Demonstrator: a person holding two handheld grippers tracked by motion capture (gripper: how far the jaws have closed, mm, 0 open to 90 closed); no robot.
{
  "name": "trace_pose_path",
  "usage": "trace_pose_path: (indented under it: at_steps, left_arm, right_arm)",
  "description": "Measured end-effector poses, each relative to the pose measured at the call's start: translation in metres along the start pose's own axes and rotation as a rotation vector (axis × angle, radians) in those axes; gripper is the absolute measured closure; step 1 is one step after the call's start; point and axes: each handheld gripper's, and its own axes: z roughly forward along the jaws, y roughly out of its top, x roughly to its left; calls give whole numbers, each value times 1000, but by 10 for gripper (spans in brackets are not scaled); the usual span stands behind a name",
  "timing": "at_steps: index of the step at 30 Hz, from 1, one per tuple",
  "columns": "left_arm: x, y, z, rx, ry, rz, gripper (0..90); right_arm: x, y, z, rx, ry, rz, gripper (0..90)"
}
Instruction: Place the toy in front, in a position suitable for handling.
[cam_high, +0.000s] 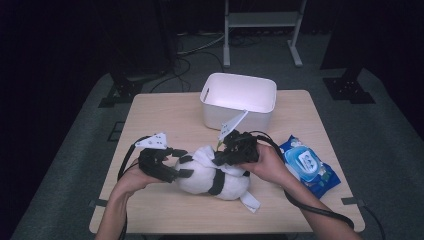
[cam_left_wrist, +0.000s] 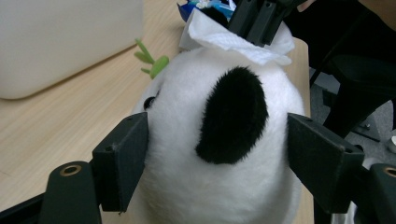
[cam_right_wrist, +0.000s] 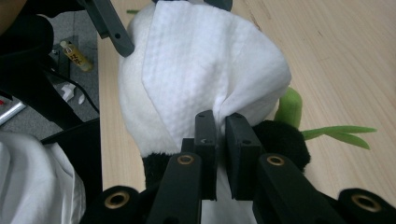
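A white and black panda plush (cam_high: 210, 179) lies on its side near the front of the wooden table (cam_high: 160, 115). My left gripper (cam_high: 184, 163) has a jaw on each side of the plush's head (cam_left_wrist: 187, 154), with both pads against the fur. A white wet wipe (cam_right_wrist: 201, 60) is draped over the plush's top. My right gripper (cam_right_wrist: 220, 119) is shut on a bunched edge of that wipe (cam_high: 204, 155), just above the plush. The right gripper (cam_left_wrist: 254, 21) also shows behind the head in the left gripper view. A green plush leaf (cam_right_wrist: 336, 133) sticks out beside the plush.
A white plastic bin (cam_high: 240, 76) stands at the back middle of the table. A blue pack of wet wipes (cam_high: 306, 165) lies to the right of my right hand. Both forearms come in from the front edge.
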Motion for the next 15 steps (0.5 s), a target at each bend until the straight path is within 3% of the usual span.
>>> trace_pose_path:
  at_steps: [5, 15]
  left_arm:
    - [5, -9, 12, 31, -9, -34, 242]
    - [7, -15, 27, 86, -21, -42, 241]
  right_arm:
    - [4, -6, -1, 51, -34, -27, 829]
    - [2, -29, -24, 42, -66, 2, 823]
